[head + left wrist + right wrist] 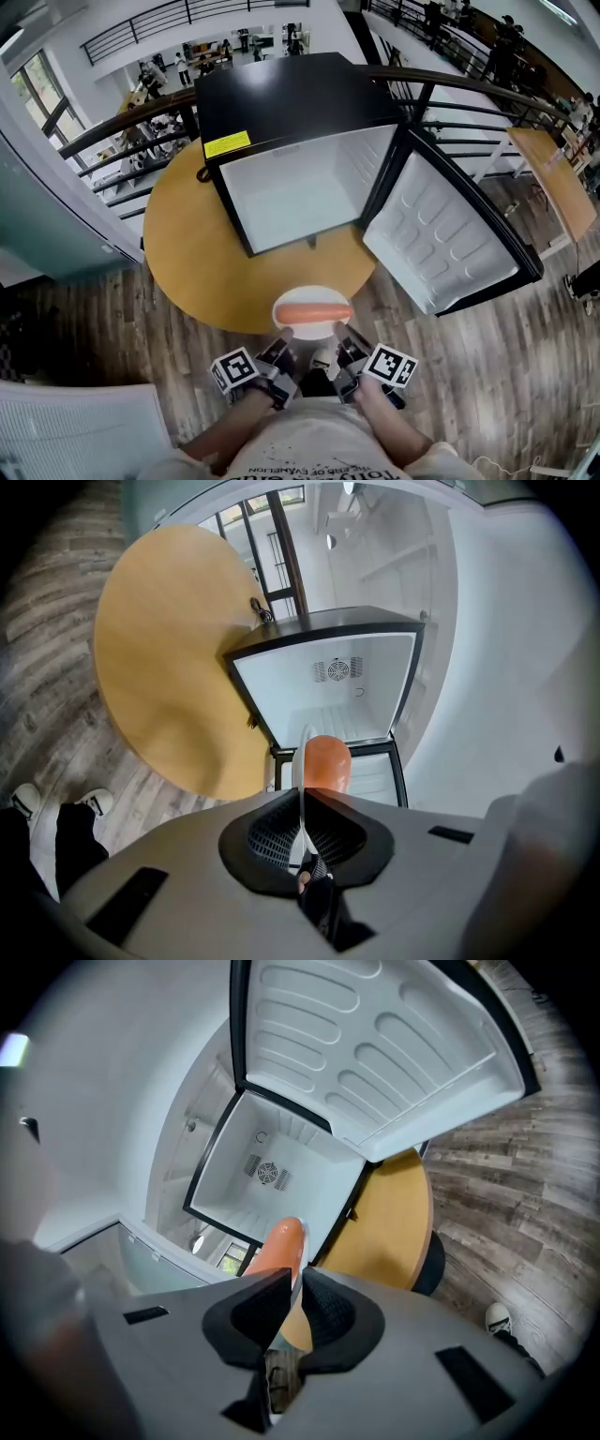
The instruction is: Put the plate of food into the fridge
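A white plate (pixel 312 329) with an orange sausage (pixel 314 313) on it hangs over the near edge of the round wooden table (pixel 187 253). My left gripper (pixel 286 339) is shut on the plate's near left rim, my right gripper (pixel 342 337) on its near right rim. Seen edge-on, the plate (pixel 302 761) runs between the jaws in the left gripper view, with the sausage (pixel 326 761) beyond. In the right gripper view the sausage (pixel 277 1246) pokes out past the jaws. The black mini fridge (pixel 291 150) stands on the table, its door (pixel 441 239) swung open to the right and its white inside bare.
Black railings (pixel 469 122) curve behind the table, with a drop to a lower floor beyond. A wooden desk (pixel 558 178) stands at the right. A pale panel (pixel 80 427) lies at the lower left on the wood-plank floor. The person's shoes (pixel 56 803) show below.
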